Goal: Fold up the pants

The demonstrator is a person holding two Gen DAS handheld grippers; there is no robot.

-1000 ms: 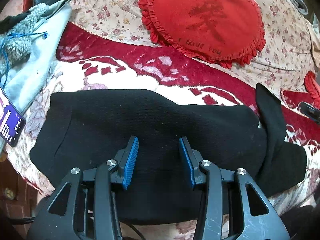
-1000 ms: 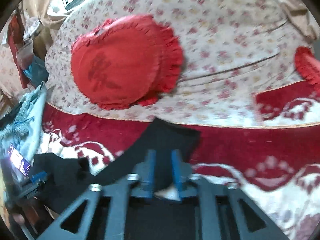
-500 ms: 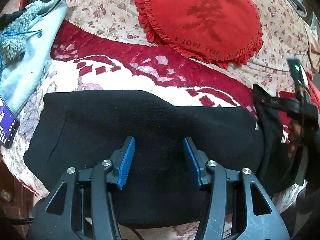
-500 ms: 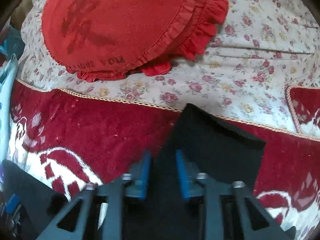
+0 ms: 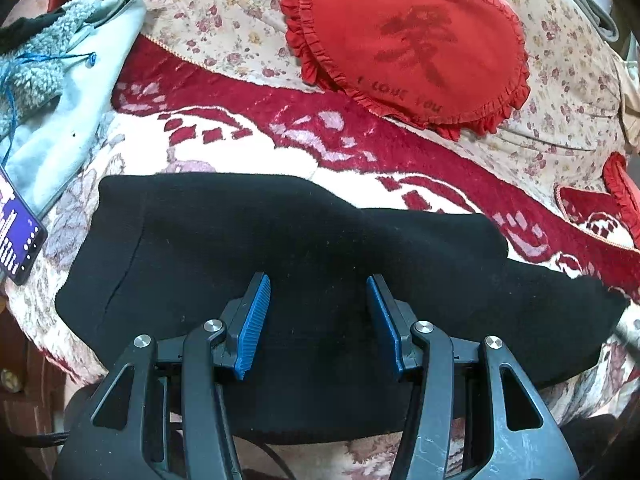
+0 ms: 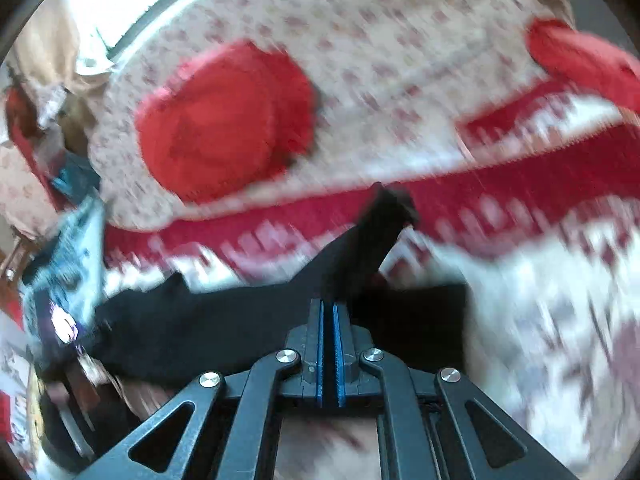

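Note:
The black pants point(image 5: 304, 248) lie flat across the red and white patterned blanket point(image 5: 248, 140), partly folded into a wide band. My left gripper point(image 5: 318, 292) hovers low over the middle of the pants, jaws wide open and empty. In the blurred right wrist view, my right gripper point(image 6: 328, 304) is shut on a lifted end of the black pants point(image 6: 376, 232), which rises as a dark strip in front of the fingers.
A red heart-shaped cushion point(image 5: 408, 36) lies on the floral sheet point(image 5: 224, 12) behind the pants. A light blue fleece garment point(image 5: 56, 92) and a lit phone point(image 5: 16, 236) lie at the left edge. Another red cushion point(image 5: 624, 196) is at the right.
My right gripper closed on the end of the pants and swung back fast, blurring its view. The upright flap at the right of the left wrist view is gone. The left gripper barely moved.

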